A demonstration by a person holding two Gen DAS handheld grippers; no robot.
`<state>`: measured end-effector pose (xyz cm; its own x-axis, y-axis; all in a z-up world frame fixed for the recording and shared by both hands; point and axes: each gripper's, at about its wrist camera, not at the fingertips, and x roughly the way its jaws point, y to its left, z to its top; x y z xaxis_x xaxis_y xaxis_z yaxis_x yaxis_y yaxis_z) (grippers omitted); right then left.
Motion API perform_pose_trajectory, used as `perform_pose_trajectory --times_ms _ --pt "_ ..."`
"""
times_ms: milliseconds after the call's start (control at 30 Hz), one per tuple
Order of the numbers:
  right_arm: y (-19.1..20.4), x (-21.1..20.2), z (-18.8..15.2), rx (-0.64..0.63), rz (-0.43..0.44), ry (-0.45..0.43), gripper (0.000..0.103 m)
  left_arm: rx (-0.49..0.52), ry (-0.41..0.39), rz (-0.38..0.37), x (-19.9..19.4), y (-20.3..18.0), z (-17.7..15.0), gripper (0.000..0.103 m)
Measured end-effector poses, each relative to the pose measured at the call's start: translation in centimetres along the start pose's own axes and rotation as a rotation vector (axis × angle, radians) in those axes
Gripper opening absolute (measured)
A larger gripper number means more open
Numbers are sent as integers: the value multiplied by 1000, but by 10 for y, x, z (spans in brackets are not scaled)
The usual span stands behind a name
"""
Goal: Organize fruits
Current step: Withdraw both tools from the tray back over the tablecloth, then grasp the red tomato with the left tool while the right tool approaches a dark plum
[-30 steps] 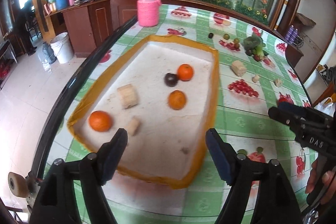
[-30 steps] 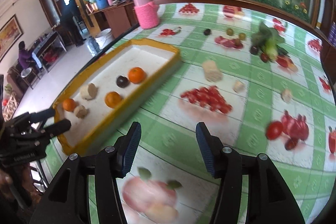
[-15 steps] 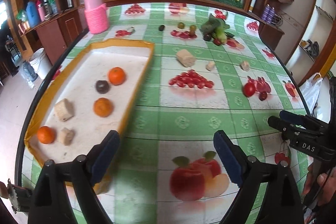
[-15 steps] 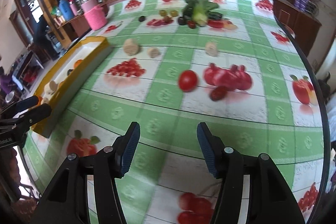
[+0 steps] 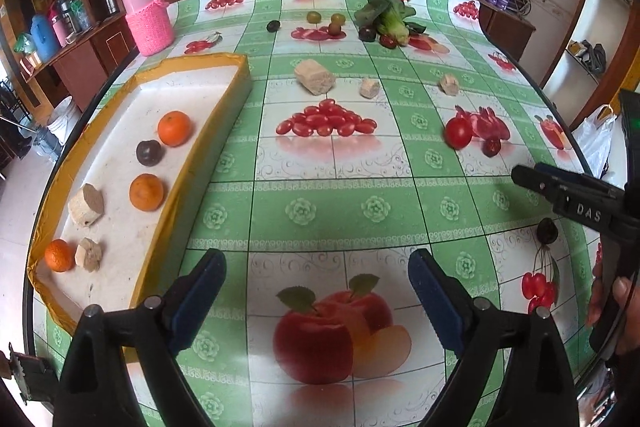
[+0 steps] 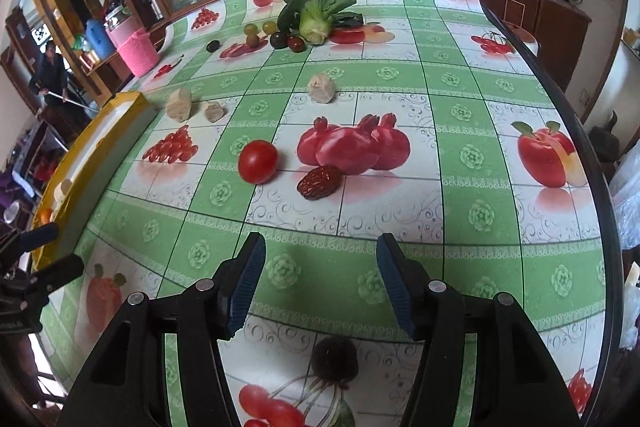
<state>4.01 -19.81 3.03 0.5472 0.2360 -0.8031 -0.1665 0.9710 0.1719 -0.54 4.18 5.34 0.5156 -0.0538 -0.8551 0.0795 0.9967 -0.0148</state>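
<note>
A yellow-rimmed tray [image 5: 191,163] at the left holds three oranges [image 5: 173,128], a dark plum [image 5: 149,152] and two beige chunks [image 5: 86,205]. My left gripper [image 5: 316,291] stands open over the printed tablecloth just right of the tray, nothing between its fingers. My right gripper [image 6: 320,267] is open too and empty. A red tomato [image 6: 258,155] and a red date [image 6: 319,182] lie ahead of it. A dark round fruit [image 6: 334,355] lies under its body, behind the fingertips. In the left wrist view the right gripper [image 5: 560,187] enters from the right edge.
Three beige chunks [image 5: 315,77] lie mid-table. At the back are a bok choy [image 6: 316,11], several small dark and green fruits [image 6: 252,35] and a pink jar [image 5: 149,23]. The round table's edge [image 6: 576,131] curves along the right. A person stands far off at the left.
Both grippers have swung right, from over the tray to over the tablecloth. The left jaws have spread wider. The tomato and date have come into the right wrist view.
</note>
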Motion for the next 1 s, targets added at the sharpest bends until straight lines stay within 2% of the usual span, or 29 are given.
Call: perform_pose_trajectory --times_ms 233,433,500,567,633,733,1000 --pt "-9 25 18 -12 6 9 58 -18 24 13 4 0 -4 94" --pt "1 38 26 -108 16 -2 58 -25 33 17 8 -4 -5 94" --pt "2 41 28 -131 20 -9 54 -29 34 16 9 -6 -5 94" --pt "4 41 28 -161 5 -11 38 -33 36 14 11 -8 -3 94" --pt "5 40 26 -189 -4 -12 30 -36 35 4 12 -11 2 94" --pt "2 38 24 -195 -12 -16 30 -22 27 -8 16 -23 13 94" --pt "-22 6 5 -115 -8 -50 30 57 -8 -54 40 -78 54 94"
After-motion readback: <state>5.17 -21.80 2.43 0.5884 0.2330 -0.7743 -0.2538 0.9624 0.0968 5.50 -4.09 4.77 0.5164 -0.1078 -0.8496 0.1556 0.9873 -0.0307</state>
